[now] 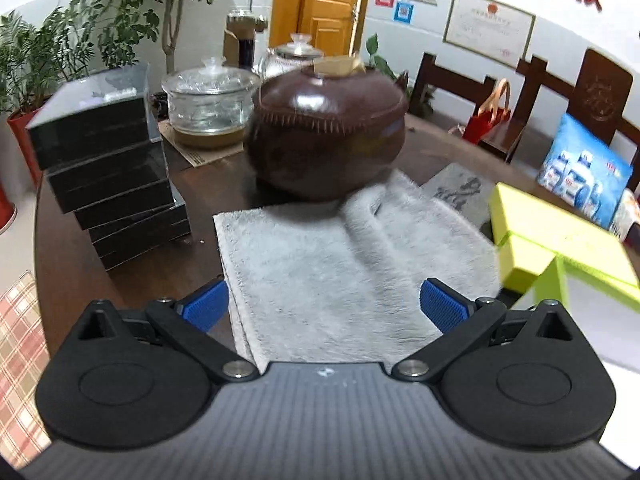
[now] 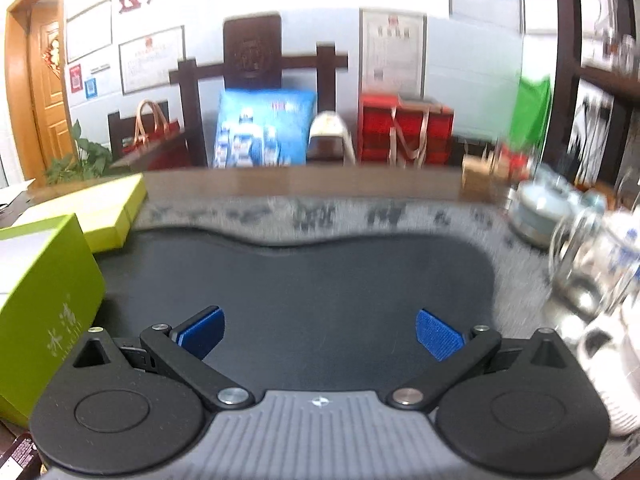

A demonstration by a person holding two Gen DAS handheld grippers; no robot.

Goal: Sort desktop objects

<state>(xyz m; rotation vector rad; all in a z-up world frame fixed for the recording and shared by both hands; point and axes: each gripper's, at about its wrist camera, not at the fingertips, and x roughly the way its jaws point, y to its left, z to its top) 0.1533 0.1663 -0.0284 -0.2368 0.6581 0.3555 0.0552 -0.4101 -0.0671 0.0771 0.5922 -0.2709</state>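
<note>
In the left wrist view my left gripper (image 1: 324,304) is open and empty, low over a grey towel (image 1: 340,264) spread on the dark wooden table. A brown round ceramic jar (image 1: 326,132) stands just beyond the towel. Lime-green boxes (image 1: 560,248) lie at the right. In the right wrist view my right gripper (image 2: 320,332) is open and empty above a dark tea tray (image 2: 296,280). A lime-green box (image 2: 44,304) stands at its left and glass cups (image 2: 588,264) at its right.
A stack of black boxes (image 1: 108,172) sits at the left, with a glass lidded pot (image 1: 210,96) behind it. A grey runner with calligraphy (image 2: 320,212) lies behind the tray. A teapot (image 2: 544,208) stands far right. Chairs and bags line the wall.
</note>
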